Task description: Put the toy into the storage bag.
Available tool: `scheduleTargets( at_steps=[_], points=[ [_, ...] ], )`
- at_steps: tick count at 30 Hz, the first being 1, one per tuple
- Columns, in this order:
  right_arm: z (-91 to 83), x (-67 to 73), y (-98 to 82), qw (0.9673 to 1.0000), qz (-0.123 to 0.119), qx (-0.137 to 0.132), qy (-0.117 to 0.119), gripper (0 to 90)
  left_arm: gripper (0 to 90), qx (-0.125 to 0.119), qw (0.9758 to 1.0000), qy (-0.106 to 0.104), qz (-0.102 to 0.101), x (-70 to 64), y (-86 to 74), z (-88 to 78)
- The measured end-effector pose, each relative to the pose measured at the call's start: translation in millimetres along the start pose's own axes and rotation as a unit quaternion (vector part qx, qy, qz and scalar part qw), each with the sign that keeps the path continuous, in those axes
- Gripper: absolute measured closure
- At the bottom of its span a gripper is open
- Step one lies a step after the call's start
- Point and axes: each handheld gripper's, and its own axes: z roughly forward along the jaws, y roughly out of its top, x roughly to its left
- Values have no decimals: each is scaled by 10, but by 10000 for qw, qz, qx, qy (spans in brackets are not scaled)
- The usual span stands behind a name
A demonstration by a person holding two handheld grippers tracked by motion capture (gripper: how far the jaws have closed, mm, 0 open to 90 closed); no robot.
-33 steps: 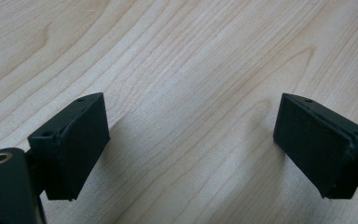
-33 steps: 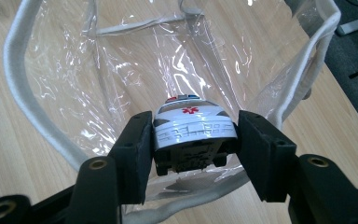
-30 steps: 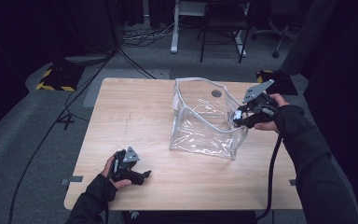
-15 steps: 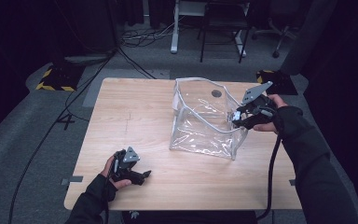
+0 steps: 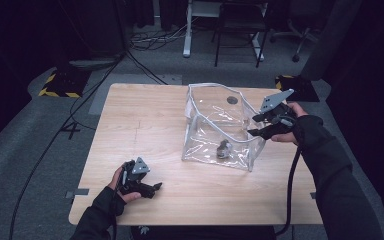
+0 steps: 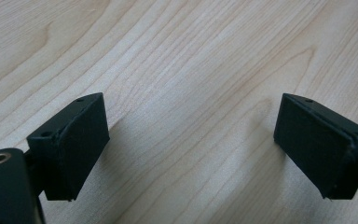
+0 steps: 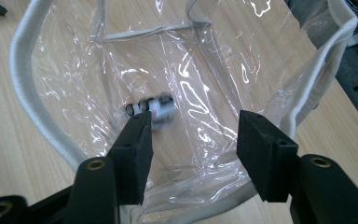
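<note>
Over at three o'clock on the table (image 5: 145, 125) we see the right gripper (image 5: 260, 125) poised at the rim of the clear bag (image 5: 205, 140), its jaws apart with nothing between them, and a small blurred cylinder (image 7: 156, 108) lies on the bag's floor just past the jaw tips. Down at seven o'clock our left gripper (image 5: 147, 189) sits low over bare wood near the front edge, well apart from the bag, jaws spread wide and holding nothing.
</note>
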Motion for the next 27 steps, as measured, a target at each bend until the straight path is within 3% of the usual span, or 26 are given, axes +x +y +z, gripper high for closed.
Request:
scheduleTargets(
  at_steps=[17,20,27],
  points=[
    [-3,35,-11,9998,146,-124,42,457,104,7,10000,0,1,0,-1,0],
    [-9,37,-12,9992,169,-350,32,451,104,-3,10000,-1,-9,-1,-1,1],
    [-32,26,-15,9980,211,-591,-67,441,104,-10,10000,-1,-19,-3,-1,2]
  ],
)
